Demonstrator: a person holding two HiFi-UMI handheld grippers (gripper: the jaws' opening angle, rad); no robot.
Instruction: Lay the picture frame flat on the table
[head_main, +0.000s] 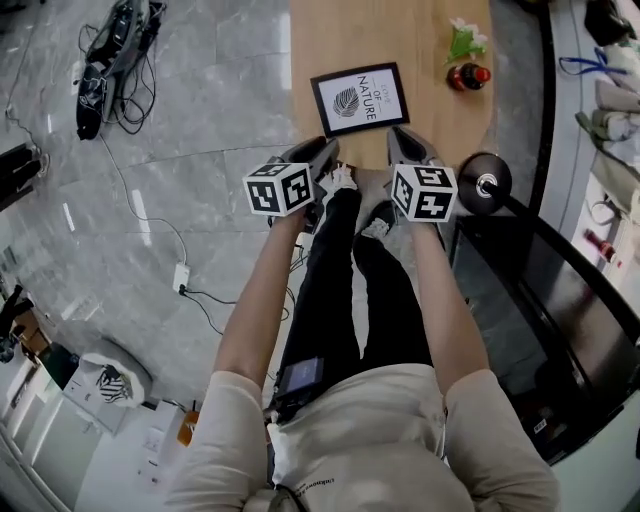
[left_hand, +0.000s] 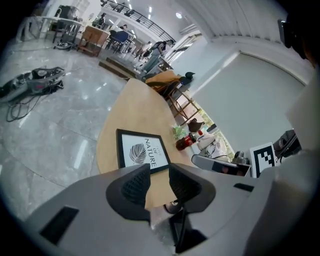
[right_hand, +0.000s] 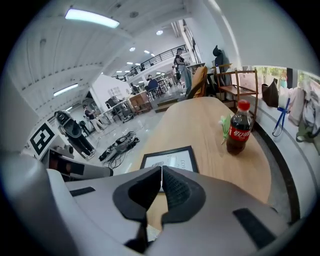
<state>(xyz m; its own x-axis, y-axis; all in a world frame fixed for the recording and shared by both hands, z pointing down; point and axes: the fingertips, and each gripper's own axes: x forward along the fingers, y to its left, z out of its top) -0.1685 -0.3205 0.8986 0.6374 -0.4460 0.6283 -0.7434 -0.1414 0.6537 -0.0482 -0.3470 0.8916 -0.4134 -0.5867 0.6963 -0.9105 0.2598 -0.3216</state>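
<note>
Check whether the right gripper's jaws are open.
No, the right gripper has its jaws pressed together with nothing between them, short of the picture frame on the table.

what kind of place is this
Probably a big open-plan lab or workshop hall: a polished grey tile floor, rows of desks beneath a mezzanine railing, and cabled equipment lying on the floor.

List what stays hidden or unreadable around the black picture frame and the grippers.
- Right gripper view: the black-framed leaf print's near edge sits behind the shut right gripper; glare washes out its lettering.
- Left gripper view: the print's near edge is partly behind the open left gripper.
- Head view: the green item beside the red-capped cola bottle is too small to identify.
</note>
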